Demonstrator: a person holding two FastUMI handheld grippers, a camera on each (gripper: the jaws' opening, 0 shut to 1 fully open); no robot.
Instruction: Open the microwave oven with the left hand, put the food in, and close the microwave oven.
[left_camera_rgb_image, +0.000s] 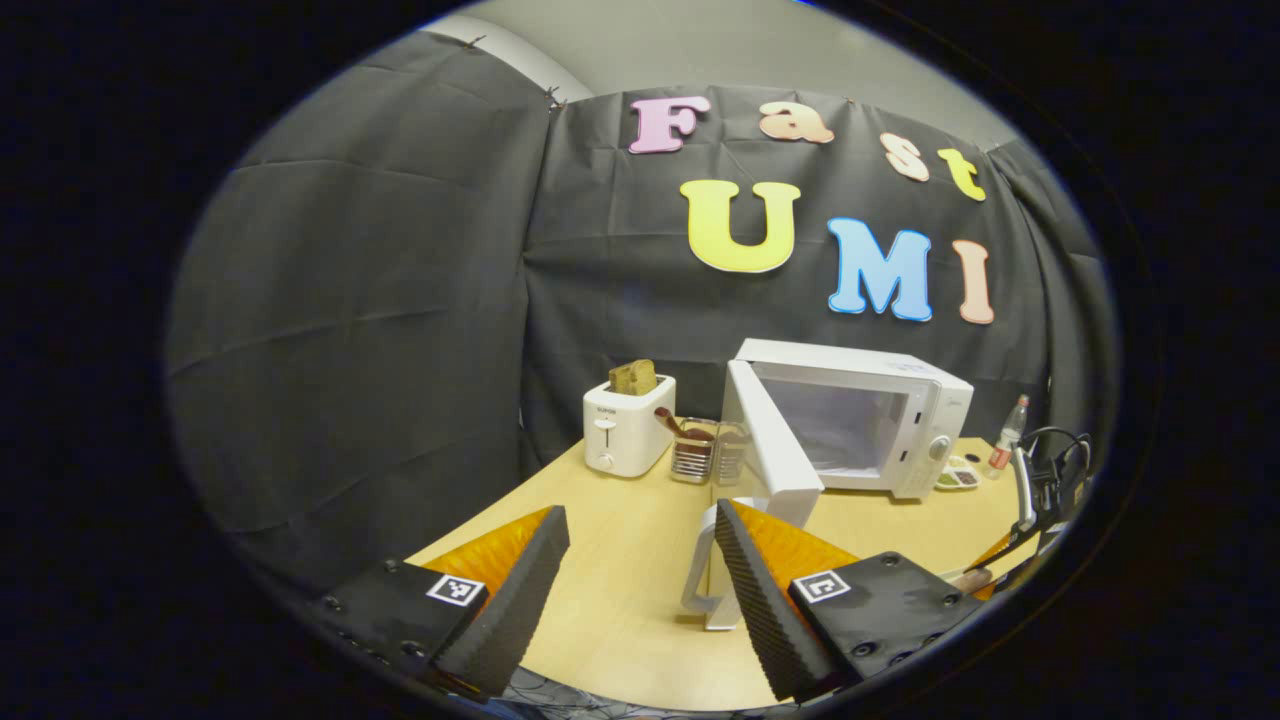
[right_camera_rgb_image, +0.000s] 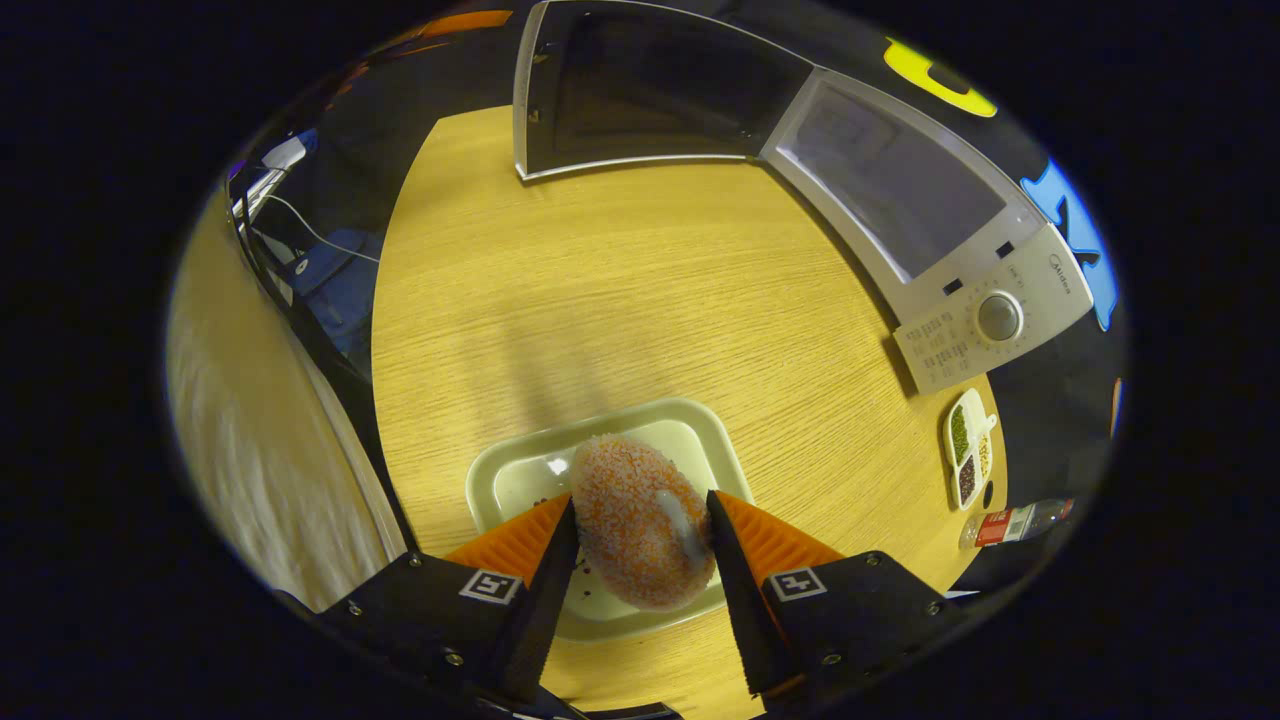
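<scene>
On wooden table (right_camera_rgb_image: 640, 290): microwave (left_camera_rgb_image: 860, 420) open, tray (right_camera_rgb_image: 520, 470) apparently near edge.

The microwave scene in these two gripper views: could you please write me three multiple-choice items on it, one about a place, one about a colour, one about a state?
1. Where does the toaster stand in the left gripper view?
A. left of the microwave
B. on top of it
C. inside it

2. What colour is the microwave's casing?
A. red
B. white
C. green

3. How is the microwave door?
A. shut
B. taken off
C. swung open

Answers:
1 A: the toaster sits on the table to the microwave's left.
2 B: the casing is white.
3 C: the door stands out from the front and the cavity shows.
</scene>
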